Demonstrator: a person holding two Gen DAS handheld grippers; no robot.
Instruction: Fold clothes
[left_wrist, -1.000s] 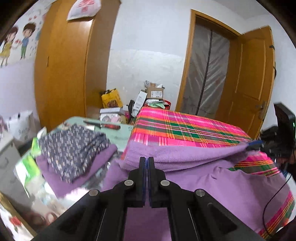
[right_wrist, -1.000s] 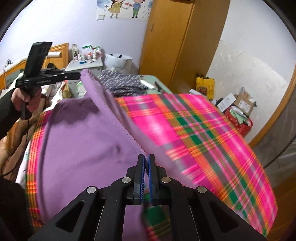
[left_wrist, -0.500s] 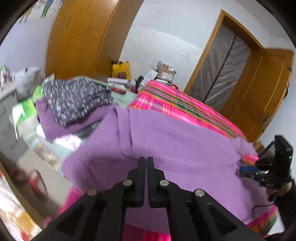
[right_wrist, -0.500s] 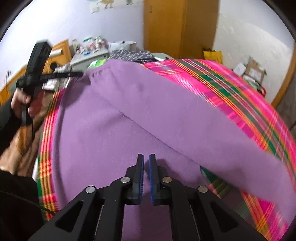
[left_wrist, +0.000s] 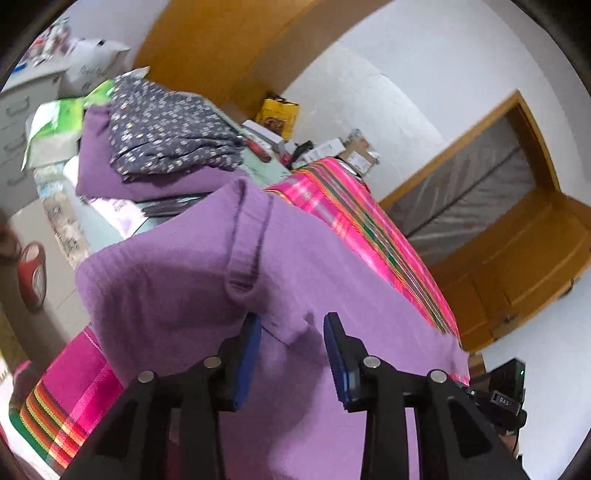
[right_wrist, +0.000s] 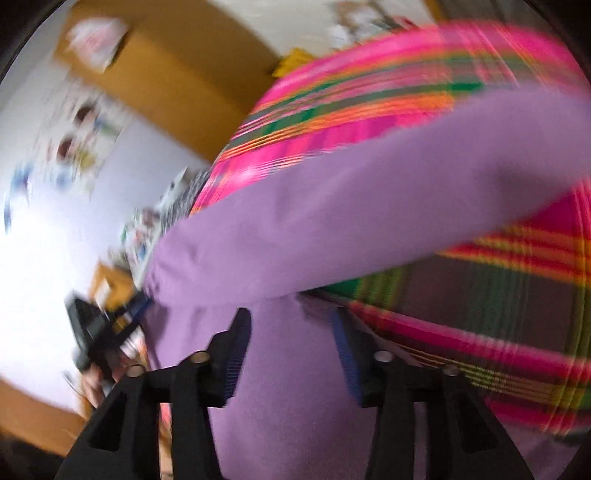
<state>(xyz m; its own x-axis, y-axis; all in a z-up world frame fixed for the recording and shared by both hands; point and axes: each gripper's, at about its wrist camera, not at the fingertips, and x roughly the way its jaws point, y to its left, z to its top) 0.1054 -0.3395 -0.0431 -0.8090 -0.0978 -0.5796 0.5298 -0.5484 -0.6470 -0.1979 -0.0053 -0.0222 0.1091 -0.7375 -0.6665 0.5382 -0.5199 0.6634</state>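
We see the purple garment (left_wrist: 295, 280) spread across the middle of the left wrist view, lying on the bed's pink plaid blanket (left_wrist: 373, 229), with one layer doubled back over another and a raised seam running down its centre. The left hand-held gripper (left_wrist: 291, 354) sits low in the frame with its jaws apart, blue pads (left_wrist: 247, 365) either side of a small flap of the cloth but not closed on it. In the right wrist view, which is heavily blurred, the right hand-held gripper (right_wrist: 291, 354) also stands with jaws apart over the same purple cloth (right_wrist: 332, 221), a long band of which crosses the frame from lower left to upper right.

With neither one gripping, we judge that the fold rests only by its own weight. The left edge of the garment, at centre left of the left wrist view, seems to overhang the side of the bed, so it could slide down and undo the fold. The soft knit may also spring back where it is bunched at the seam. If either hand-held gripper closes now, it could pinch both layers, or catch the blanket beneath, and drag everything askew. The blur suggests fast motion, which makes a misplaced grasp likelier.

In the upper left of the left wrist view a dotted dark garment (left_wrist: 166, 136) lies on another purple one (left_wrist: 110, 173), well apart.
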